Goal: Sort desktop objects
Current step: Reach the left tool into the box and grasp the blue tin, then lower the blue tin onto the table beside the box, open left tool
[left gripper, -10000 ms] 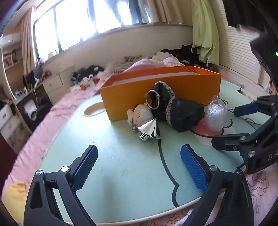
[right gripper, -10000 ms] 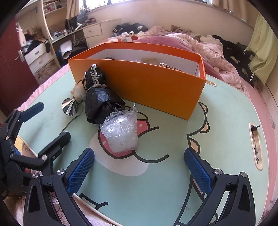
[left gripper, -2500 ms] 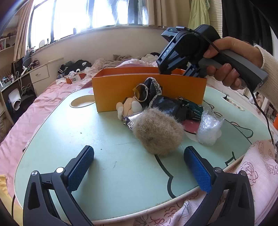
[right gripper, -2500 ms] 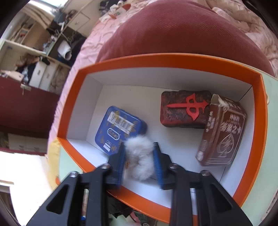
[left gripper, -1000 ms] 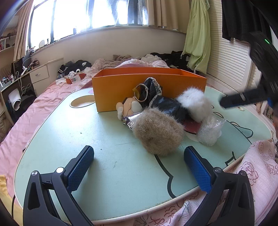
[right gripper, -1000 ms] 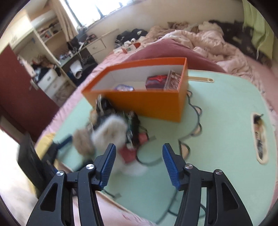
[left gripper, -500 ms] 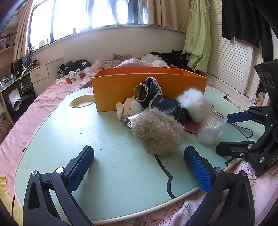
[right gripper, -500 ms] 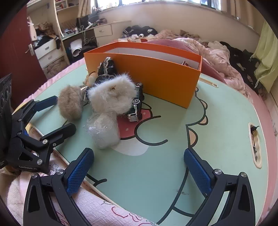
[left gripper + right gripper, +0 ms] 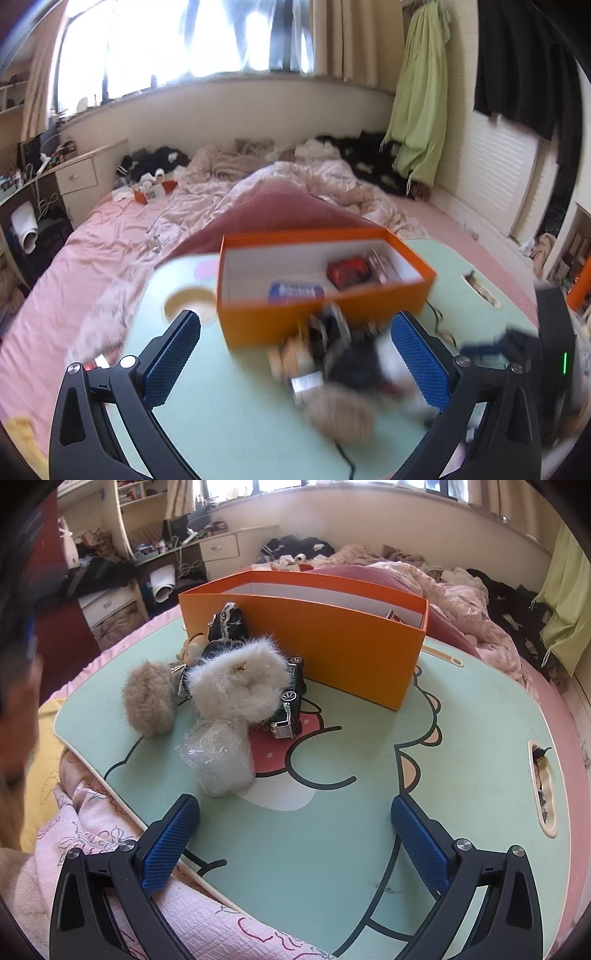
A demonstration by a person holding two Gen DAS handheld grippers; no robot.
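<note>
My right tongs gaped empty over worktop near edge | left tongs released, empty | white pompom heaped beside orange box, awaiting sorting.

Daylight glares through a wide window above a cream wall. An unmade pink bed fills the floor; a white drawer desk and shelves stand cluttered.

Hand-held gripper: black frame, blue textured pads (silver screws).
</note>
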